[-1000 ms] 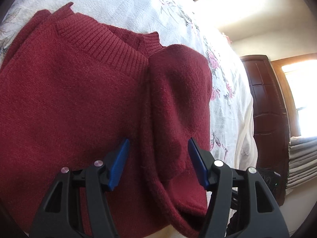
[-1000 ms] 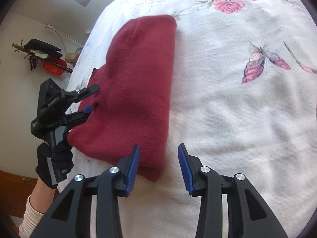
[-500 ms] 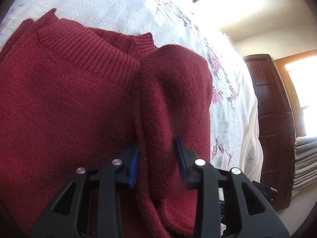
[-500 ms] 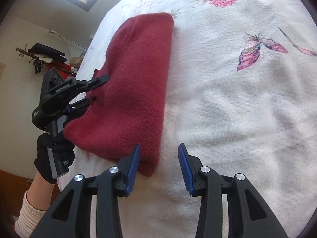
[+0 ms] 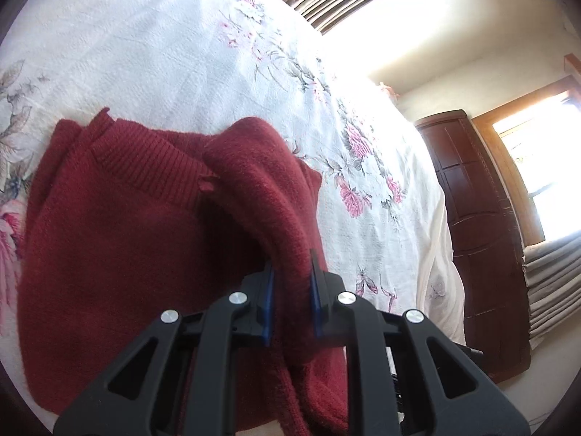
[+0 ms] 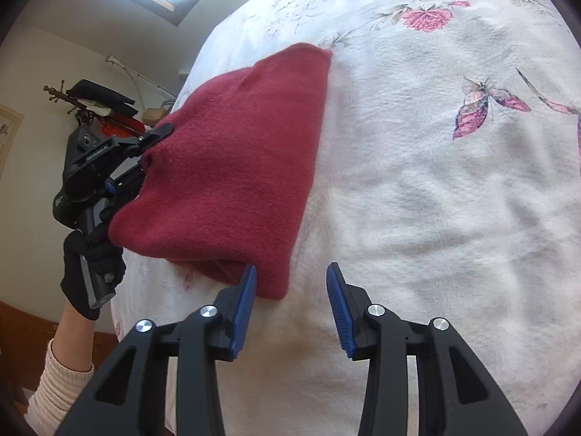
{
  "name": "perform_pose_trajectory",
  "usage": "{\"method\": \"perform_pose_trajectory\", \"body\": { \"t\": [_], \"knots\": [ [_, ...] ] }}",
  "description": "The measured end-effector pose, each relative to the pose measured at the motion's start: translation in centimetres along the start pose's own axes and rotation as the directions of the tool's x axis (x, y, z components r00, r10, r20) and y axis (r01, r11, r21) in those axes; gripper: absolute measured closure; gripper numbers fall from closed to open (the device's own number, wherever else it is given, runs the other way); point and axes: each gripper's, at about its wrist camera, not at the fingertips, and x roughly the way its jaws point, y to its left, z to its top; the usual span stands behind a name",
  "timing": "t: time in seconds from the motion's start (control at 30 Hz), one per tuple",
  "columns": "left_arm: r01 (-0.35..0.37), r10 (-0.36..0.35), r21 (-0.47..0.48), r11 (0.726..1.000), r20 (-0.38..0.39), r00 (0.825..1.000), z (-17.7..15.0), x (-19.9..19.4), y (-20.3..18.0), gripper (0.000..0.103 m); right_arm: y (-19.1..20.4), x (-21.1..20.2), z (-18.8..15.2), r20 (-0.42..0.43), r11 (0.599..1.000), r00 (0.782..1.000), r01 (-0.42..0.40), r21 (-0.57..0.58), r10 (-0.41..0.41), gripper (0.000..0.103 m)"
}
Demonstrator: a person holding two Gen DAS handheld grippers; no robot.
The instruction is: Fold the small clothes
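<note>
The left gripper [image 5: 290, 287] is clamping down on a thick ridge of the red sweater [image 5: 120, 239], its jaws nearly together with only the bunched knit between them. It is pinching the doubled layer near the ribbed collar [image 5: 145, 167], which looks like a way of taking both thicknesses at once so the fold carries over as one piece. The sweater is lying on the floral bedspread [image 5: 181, 54] near the bed's edge, partly folded, with one side raised into a hump where the gripper is biting it.

From the right wrist view, the same sweater [image 6: 239, 167] is showing as a smooth red slab, its far corner flat on the bedspread [image 6: 435, 200] and its near-left edge lifted by the left gripper [image 6: 143, 161], held in a black-gloved hand [image 6: 92, 276] with a cream sleeve [image 6: 61, 385] below. The right gripper [image 6: 290, 301] is hovering with its jaws wide apart, holding nothing, and the sweater's near corner is sitting just inside the left finger [image 6: 243, 309]. That placement reads as lining up for a grab on that corner, so both ends of the edge can be lifted evenly. I judge the fold midway: one end gripped, the other waiting.
</note>
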Motion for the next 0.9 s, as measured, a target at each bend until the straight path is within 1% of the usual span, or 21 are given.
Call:
{"method": "perform_pose_trajectory", "body": {
  "t": [0.1,0.2,0.3,0.37,0.47,0.57,0.67,0.73,0.8,0.87,0.9],
  "knots": [
    [-0.030,0.030,0.011,0.999,0.013,0.999,0.9,-2.8,1.8,0.089,0.6,0.3,0.2,-0.004,1.000,1.000,-0.016,-0.008,0.016,0.062],
    [-0.063,0.063,0.000,0.998,0.031,0.998,1.8,-5.3,4.3,0.089,1.5,1.0,0.1,-0.016,0.999,1.000,-0.027,-0.022,0.026,0.061],
    [-0.097,0.098,-0.026,0.995,0.038,0.994,2.1,-7.6,7.8,0.089,2.3,1.9,0.0,-0.032,0.998,0.998,-0.052,-0.032,0.051,0.060],
    [-0.131,0.132,-0.037,0.991,0.020,0.991,2.0,-7.7,9.6,0.089,2.9,2.5,-0.1,-0.043,0.997,0.997,-0.066,-0.042,0.064,0.060],
    [-0.175,0.175,-0.053,0.983,-0.011,0.985,1.3,-6.8,12.2,0.089,4.2,3.6,-0.1,-0.060,0.996,0.996,-0.075,-0.052,0.072,0.059],
    [-0.196,0.195,-0.082,0.977,-0.030,0.980,0.6,-5.5,13.9,0.088,5.1,4.8,-0.2,-0.082,0.995,0.994,-0.083,-0.056,0.079,0.059],
    [-0.201,0.199,-0.098,0.975,-0.027,0.980,0.1,-5.4,14.3,0.084,5.6,5.7,-0.3,-0.098,0.995,0.992,-0.085,-0.059,0.079,0.057],
    [-0.203,0.201,-0.110,0.973,-0.030,0.979,-0.1,-6.5,14.1,0.075,6.1,5.9,-0.2,-0.107,0.995,0.991,-0.083,-0.060,0.076,0.057],
    [-0.180,0.180,-0.116,0.977,-0.017,0.984,-0.8,-8.6,13.6,0.070,6.4,5.7,0.0,-0.107,0.994,0.991,-0.089,-0.068,0.082,0.056],
    [-0.148,0.149,-0.096,0.984,0.004,0.989,-2.2,-10.9,12.3,0.067,7.0,5.7,0.0,-0.101,0.992,0.990,-0.102,-0.070,0.094,0.052],
    [-0.147,0.149,-0.079,0.986,0.009,0.989,-3.1,-11.9,11.8,0.063,7.1,5.7,0.2,-0.098,0.992,0.990,-0.110,-0.062,0.104,0.047]
  ]
}}
